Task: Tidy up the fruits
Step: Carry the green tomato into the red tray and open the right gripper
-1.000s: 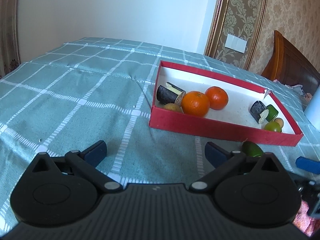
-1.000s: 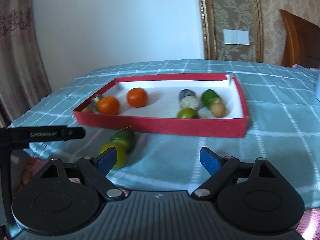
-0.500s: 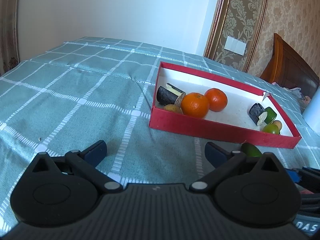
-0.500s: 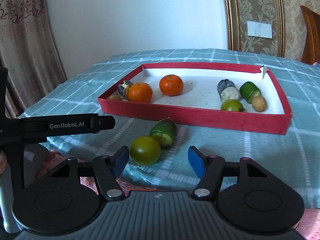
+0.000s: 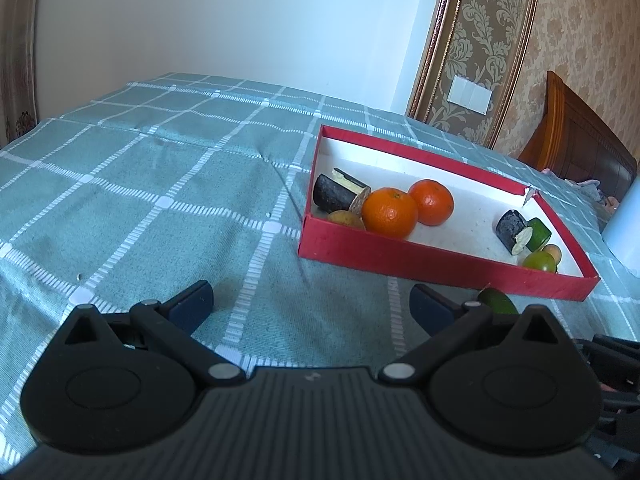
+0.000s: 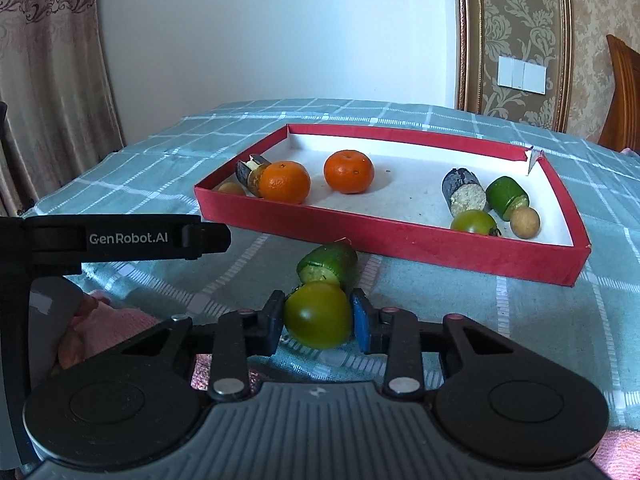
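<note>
- Left wrist view: not much going on here. The left gripper (image 5: 310,300) sits where it was a second ago, jaws spread wide with nothing in them, just hovering over the teal checked tablecloth (image 5: 160,200). The shallow red cardboard tray with the white floor (image 5: 440,260) holds two oranges, dark cut chunks and small green bits. A green cut piece (image 5: 496,300) peeks out just in front of the tray.
- Right wrist view: this is the real change. A second ago the right gripper (image 6: 318,318) was wide open; now its jaws are closing on the round green tomato-like fruit (image 6: 318,316), pads against both sides. It sits on the cloth, outside the tray, touching the green cucumber-like chunk (image 6: 328,266). Looks like the pick is basically secured, so the lift into the tray should be next.
- Readable text: "GenRobot.AI" in white on the black bar of the other gripper (image 6: 128,238).
</note>
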Motion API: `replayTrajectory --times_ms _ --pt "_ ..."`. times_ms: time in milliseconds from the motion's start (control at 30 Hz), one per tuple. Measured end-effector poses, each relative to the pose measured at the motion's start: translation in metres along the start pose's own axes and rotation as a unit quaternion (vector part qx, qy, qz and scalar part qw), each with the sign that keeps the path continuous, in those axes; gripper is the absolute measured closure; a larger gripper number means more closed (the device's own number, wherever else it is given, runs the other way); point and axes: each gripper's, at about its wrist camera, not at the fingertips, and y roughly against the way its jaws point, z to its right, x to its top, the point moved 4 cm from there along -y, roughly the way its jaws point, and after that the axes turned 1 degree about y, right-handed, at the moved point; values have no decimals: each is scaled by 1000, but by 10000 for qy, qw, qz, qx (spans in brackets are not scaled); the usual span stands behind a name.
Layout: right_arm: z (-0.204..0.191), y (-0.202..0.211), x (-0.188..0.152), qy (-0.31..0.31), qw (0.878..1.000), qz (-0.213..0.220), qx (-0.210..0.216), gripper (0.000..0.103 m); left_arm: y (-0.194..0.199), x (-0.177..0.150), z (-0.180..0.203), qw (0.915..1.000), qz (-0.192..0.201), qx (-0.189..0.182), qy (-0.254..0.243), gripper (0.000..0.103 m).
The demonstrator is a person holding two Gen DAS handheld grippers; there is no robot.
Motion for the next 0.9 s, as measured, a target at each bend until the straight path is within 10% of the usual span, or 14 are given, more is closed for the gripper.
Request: replayTrajectory --times_ms 900 --pt "72 19 35 -365 9965 442 -607 69 0 0 -1 10000 3 -6 6 0"
